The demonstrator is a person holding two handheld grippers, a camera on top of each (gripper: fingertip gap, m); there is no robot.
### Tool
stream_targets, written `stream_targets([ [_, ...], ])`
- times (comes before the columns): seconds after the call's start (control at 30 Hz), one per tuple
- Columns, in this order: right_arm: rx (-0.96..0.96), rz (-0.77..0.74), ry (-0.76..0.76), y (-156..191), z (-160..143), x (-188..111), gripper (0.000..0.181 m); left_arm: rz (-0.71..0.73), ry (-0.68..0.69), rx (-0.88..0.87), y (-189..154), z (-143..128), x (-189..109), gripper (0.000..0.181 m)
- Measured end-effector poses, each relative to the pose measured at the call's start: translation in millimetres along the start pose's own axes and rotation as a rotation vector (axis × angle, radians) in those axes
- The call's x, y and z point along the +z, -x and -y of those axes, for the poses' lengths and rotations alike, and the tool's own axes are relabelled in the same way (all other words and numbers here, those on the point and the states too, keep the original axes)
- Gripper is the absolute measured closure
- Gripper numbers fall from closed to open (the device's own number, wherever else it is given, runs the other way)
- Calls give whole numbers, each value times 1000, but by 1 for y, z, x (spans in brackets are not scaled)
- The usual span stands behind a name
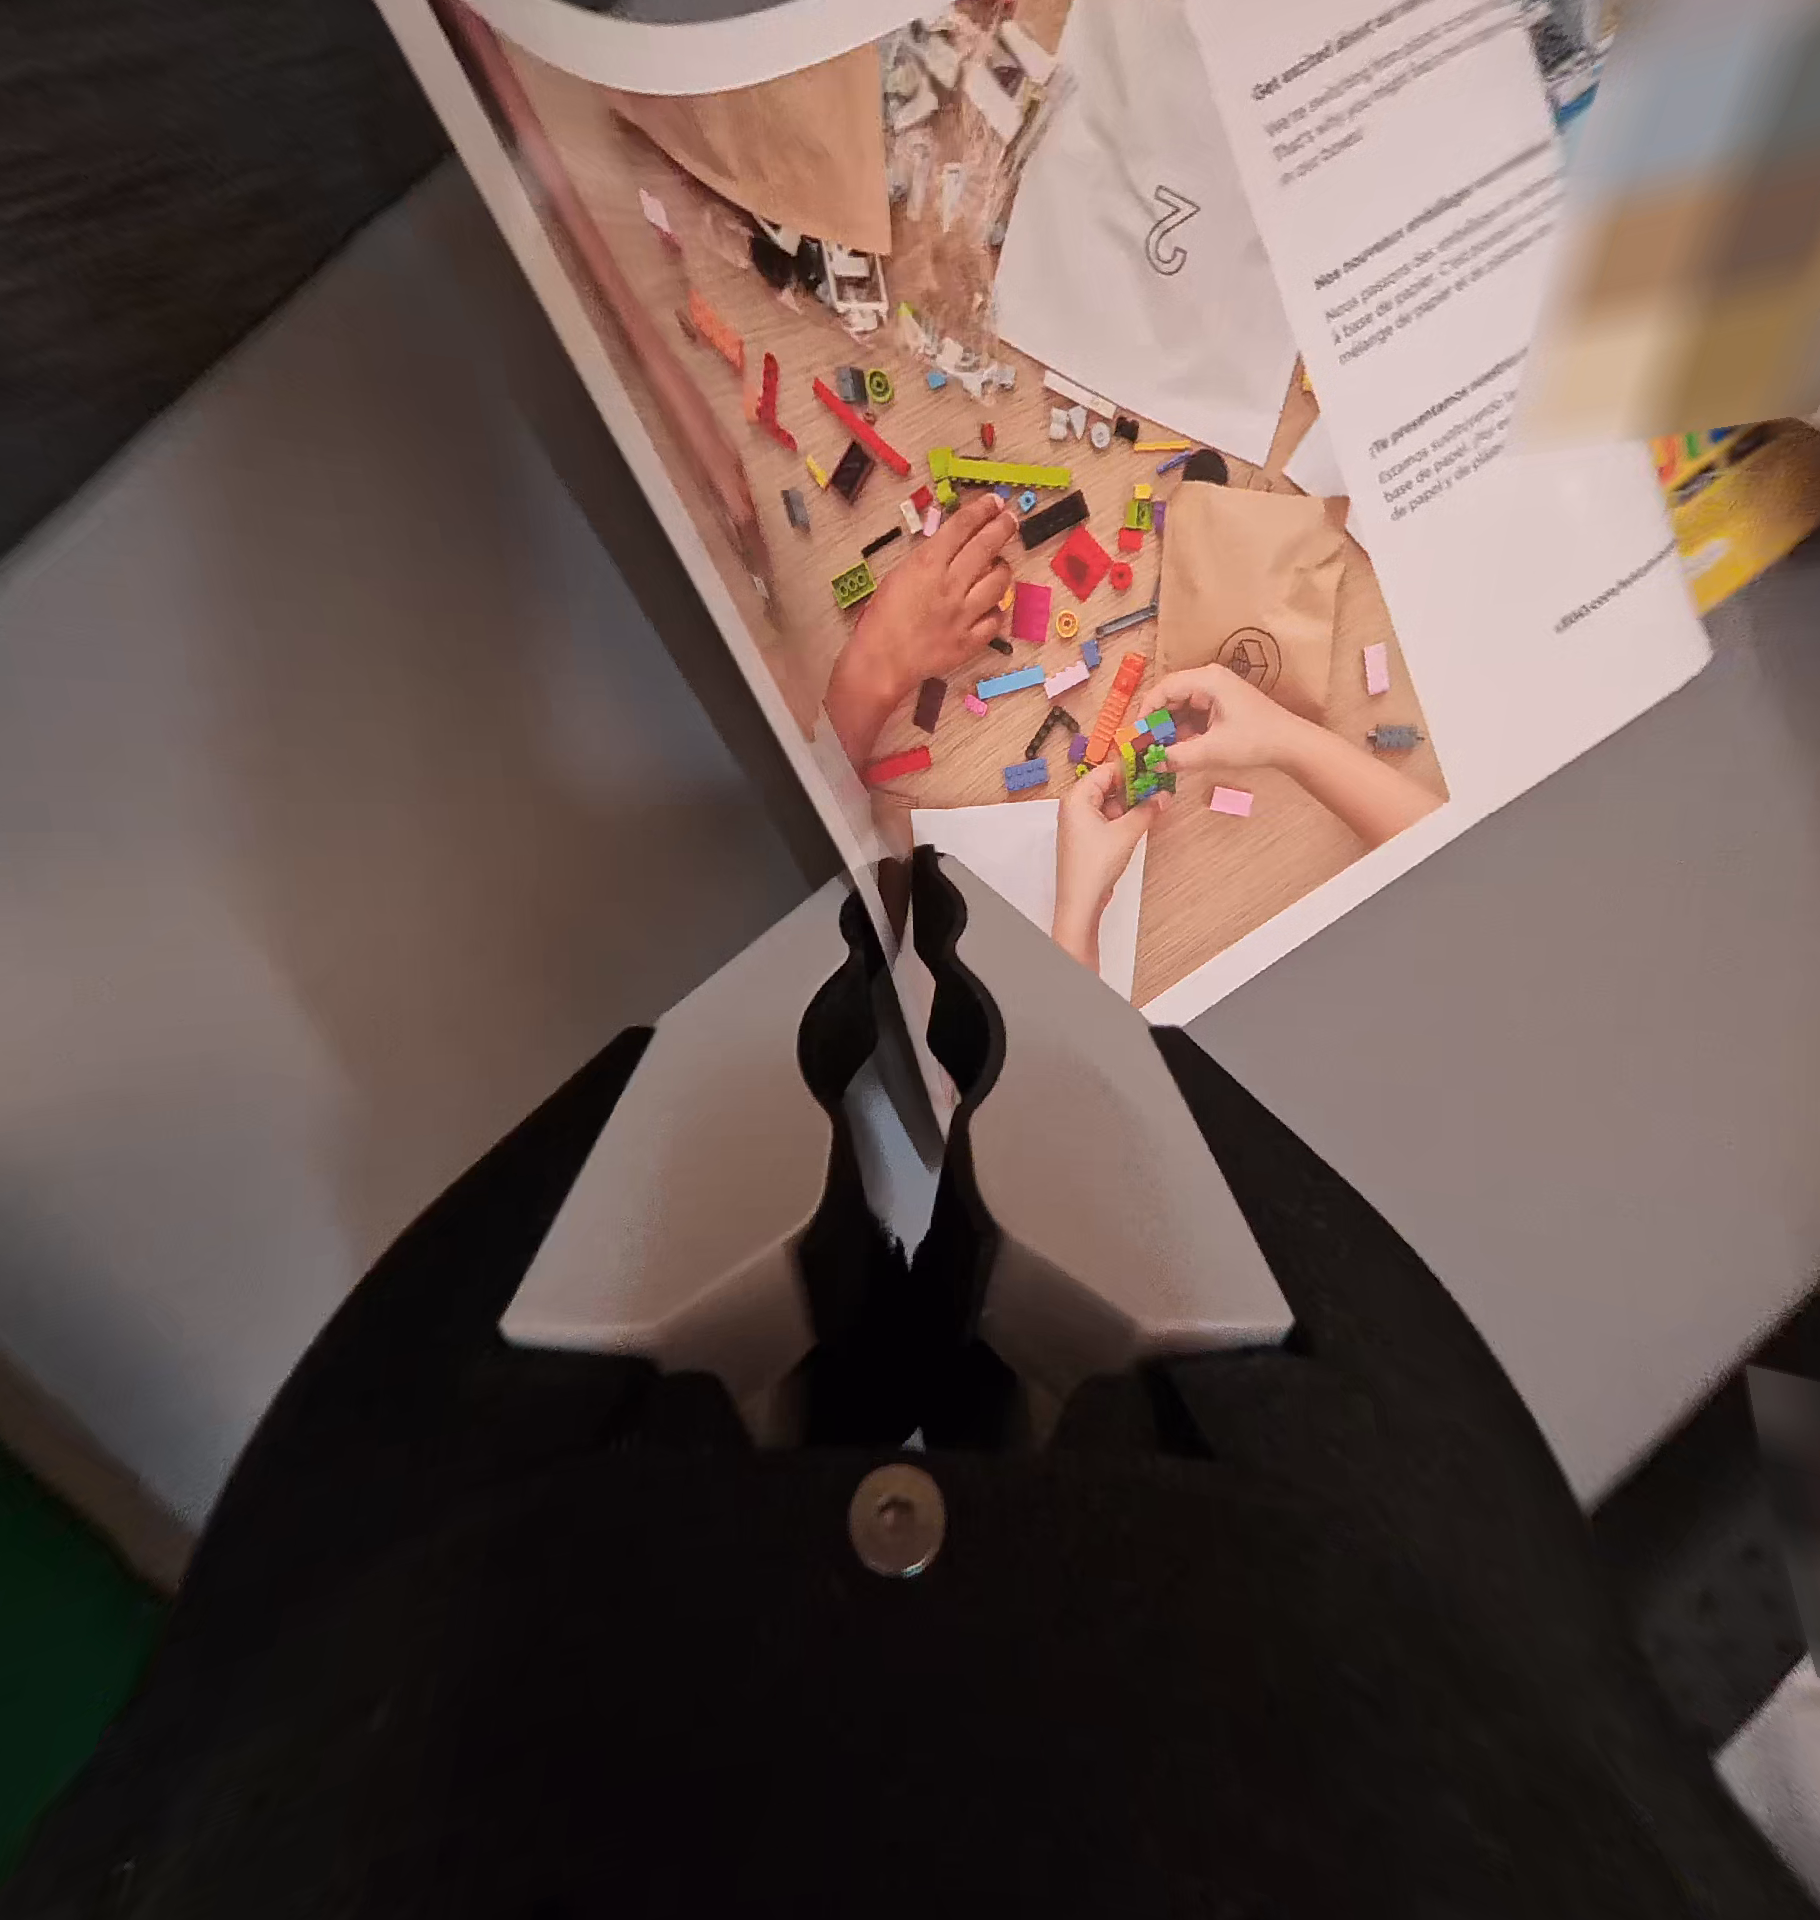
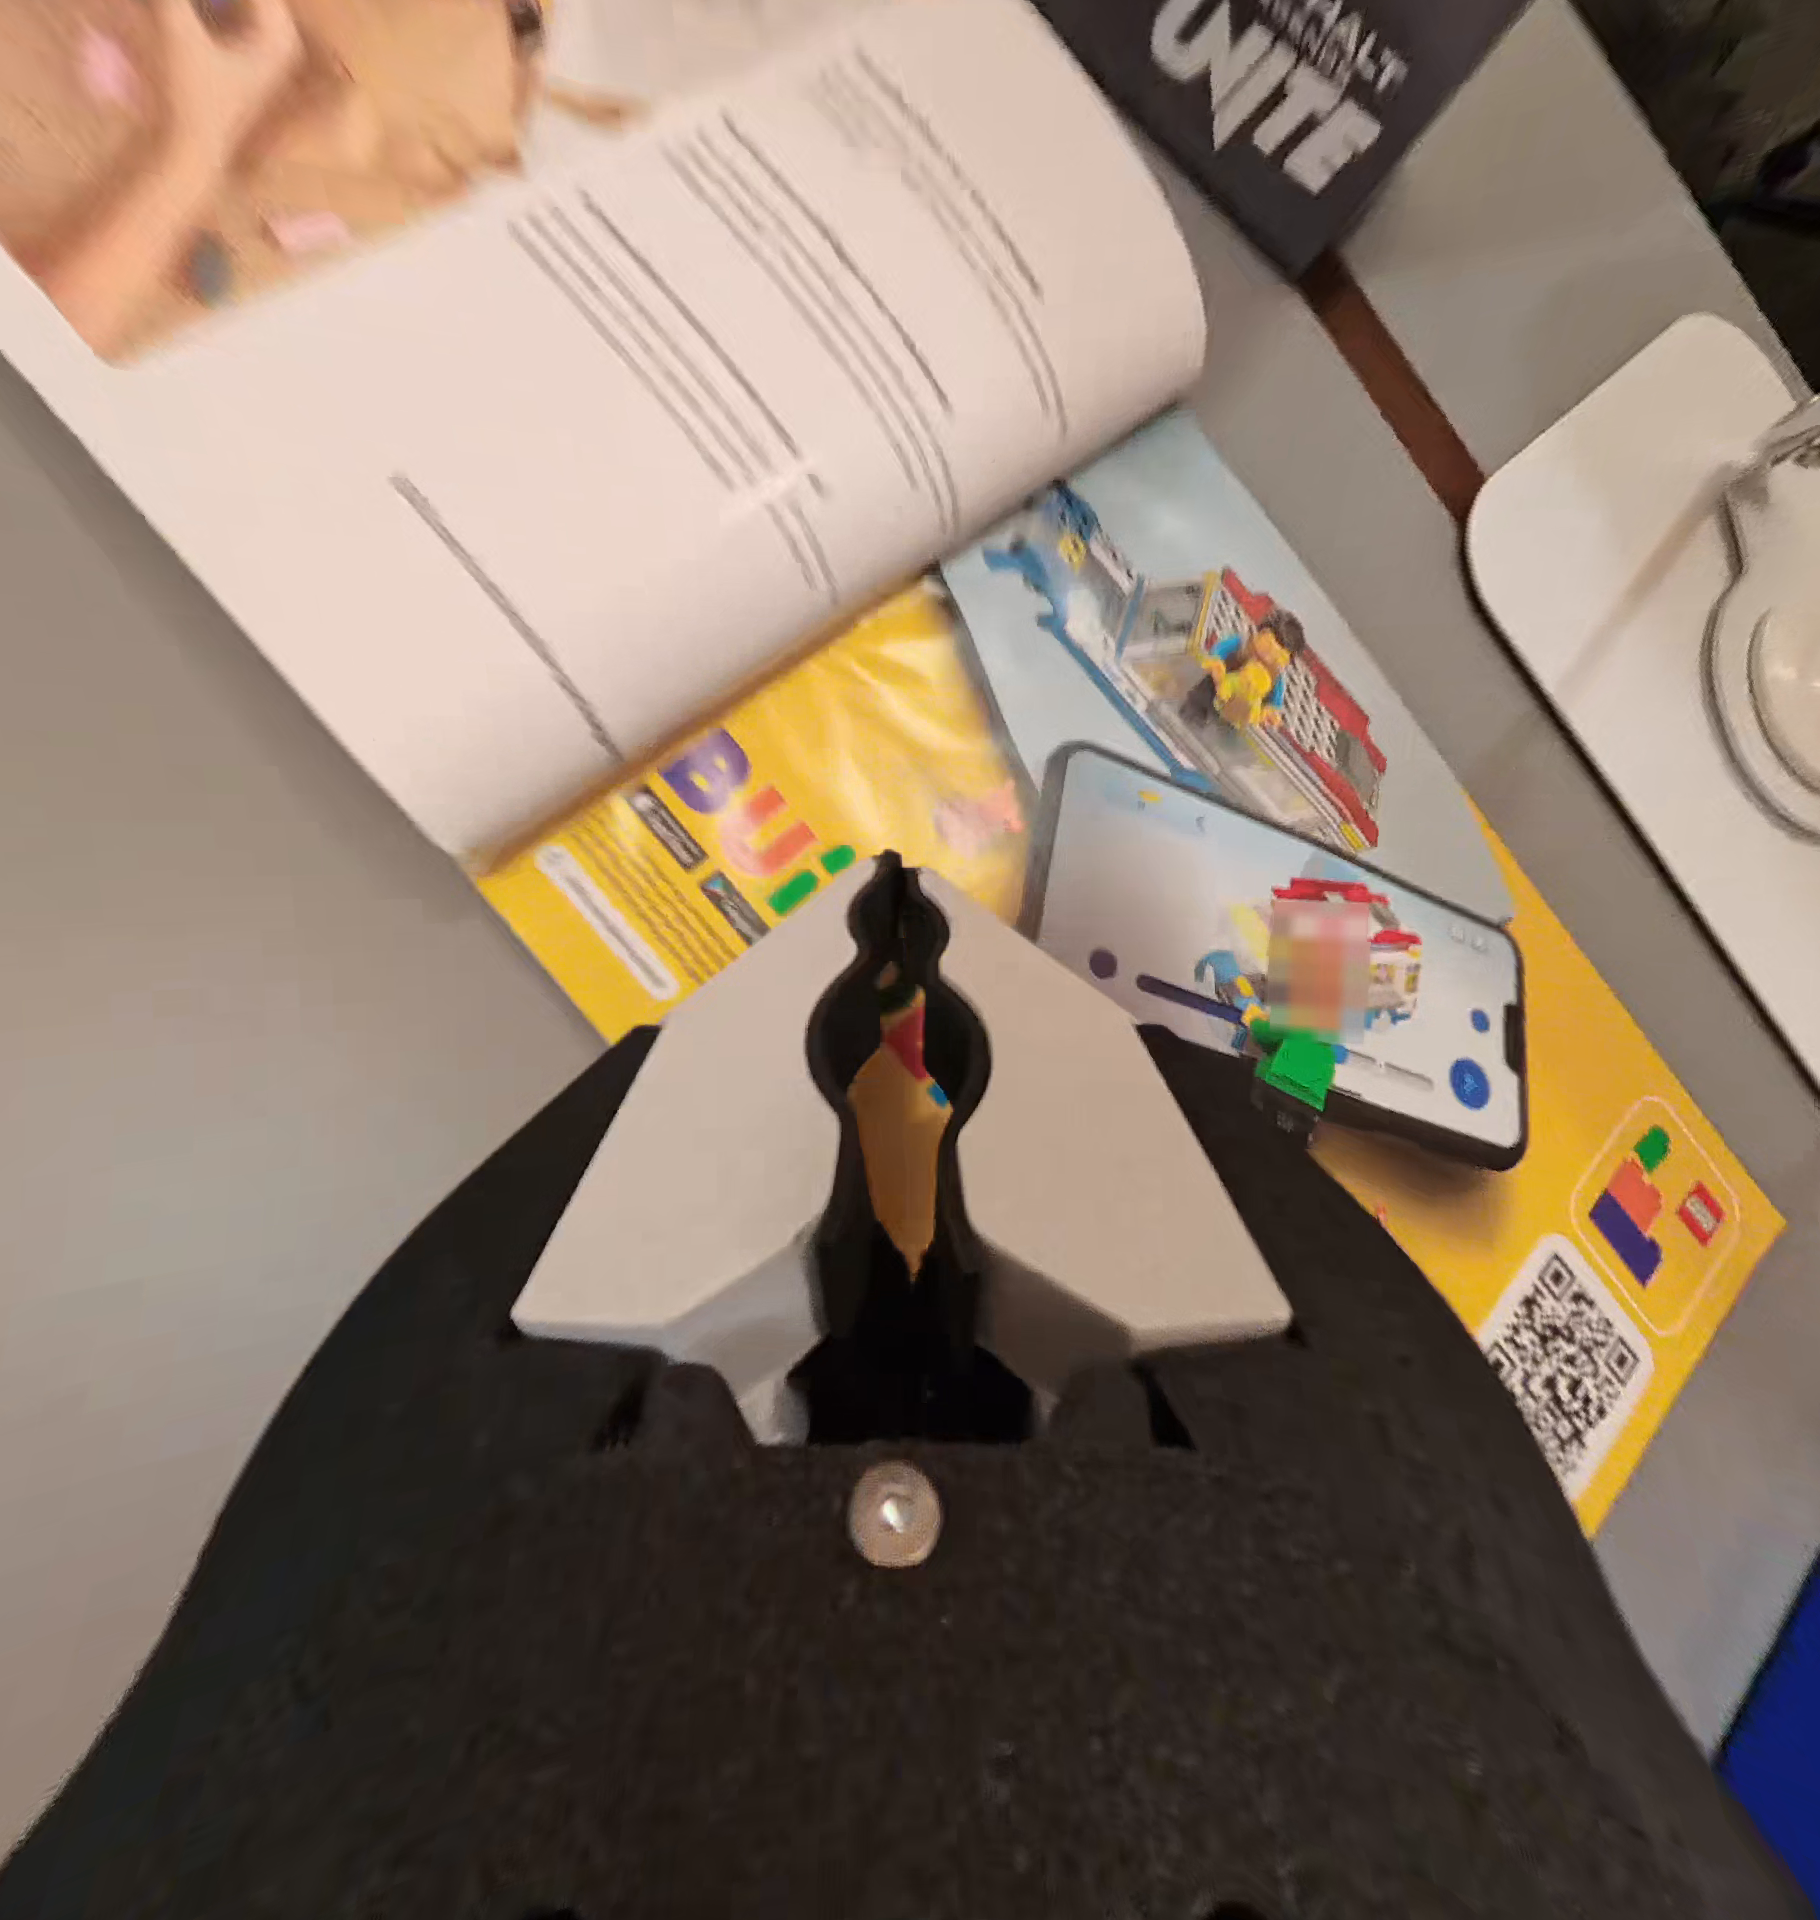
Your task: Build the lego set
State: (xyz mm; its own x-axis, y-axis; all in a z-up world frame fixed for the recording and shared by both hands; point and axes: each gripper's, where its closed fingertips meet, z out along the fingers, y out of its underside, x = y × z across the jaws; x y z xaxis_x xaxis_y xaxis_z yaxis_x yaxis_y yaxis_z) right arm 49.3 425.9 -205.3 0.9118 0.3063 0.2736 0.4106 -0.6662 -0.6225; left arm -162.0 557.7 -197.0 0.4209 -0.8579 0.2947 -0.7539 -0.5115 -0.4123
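Observation:
The Lego instruction booklet lies open on the grey table [image 1: 262, 727]. My left gripper [image 1: 898, 883] is shut on the lower edge of a lifted page [image 1: 1041, 520], which bears a photo of loose bricks and hands. In the right wrist view the same lifted page [image 2: 677, 416] is blurred and curves up over the booklet's flat yellow page [image 2: 1457, 1195]. My right gripper [image 2: 890, 868] is shut with its tips over that yellow page. Nothing shows between its tips. No loose bricks are in view.
A white flat stand base with a metal arm [image 2: 1612, 623] sits at the right. A dark box with white lettering [image 2: 1280, 125] is at the back. A blue object [image 2: 1799, 1714] lies at bottom right and a green one [image 1: 12, 1610] at bottom left. The grippers' ends are close to 25 centimetres from one another. The blue object [image 2: 1799, 1714] is about 30 centimetres from my right fingertips and 55 centimetres from my left.

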Motion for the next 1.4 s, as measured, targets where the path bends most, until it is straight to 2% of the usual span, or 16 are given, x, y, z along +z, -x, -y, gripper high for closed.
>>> stream_targets([
  [0.27, 36, -31, -45, -4, -10, 2, 181, 160, 78, 39, 22, -19, 6, 181],
  [0.37, -1, -40, 18, -4, -9, 0, 181, 208, 101, 78, 18, -19, 7, 181],
  [0.5, -73, 117, -236, 37, 50, -18, 181, 241, 109, 90, 17, -17, 4, 181],
  [0.53, -95, 139, -251, 45, 56, -17, 181, 239, 110, 89, 16, -16, 4, 180],
  [0.63, -183, 107, -143, 48, 39, 3, 181, 223, 113, 70, 16, -17, 5, 180],
  [0.77, -187, 109, -156, 55, 33, 11, 181, 235, 84, 31, 23, -18, 3, 178],
  [0.8, -206, 94, -154, 56, 32, 12, 181, 230, 89, 11, 23, -20, 2, 173],
  [0.83, -227, 82, -151, 56, 32, 12, 181, 255, 90, -12, 26, -22, -3, 159],
  [0.87, -233, 81, -144, 55, 32, 12, 181, 314, 79, -28, 31, -21, -14, 147],
  [0.93, -217, 97, -143, 55, 32, 12, 181, 454, -24, -13, 30, -2, -46, 146],
  [1.0, -226, 89, -149, 55, 31, 12, 181, 407, -186, 38, -9, 35, -61, 152],
  [1.07, -248, 66, -152, 55, 31, 12, 181, 193, -280, 133, -73, 71, -46, 178],
  [1.13, -250, 53, -154, 55, 31, 12, 181, -20, -300, 181, -121, 101, -7, 178],
  [1.2, -263, 33, -163, 55, 31, 12, 181, -177, -260, 142, -142, 121, 39, 180],
  [1.3, -268, 22, -169, 55, 31, 12, 181, -93, -175, 102, -124, 134, 89, 181],
  [1.4, -261, 24, -166, 56, 31, 12, 181, -16, -138, 78, -108, 131, 105, 181],
])
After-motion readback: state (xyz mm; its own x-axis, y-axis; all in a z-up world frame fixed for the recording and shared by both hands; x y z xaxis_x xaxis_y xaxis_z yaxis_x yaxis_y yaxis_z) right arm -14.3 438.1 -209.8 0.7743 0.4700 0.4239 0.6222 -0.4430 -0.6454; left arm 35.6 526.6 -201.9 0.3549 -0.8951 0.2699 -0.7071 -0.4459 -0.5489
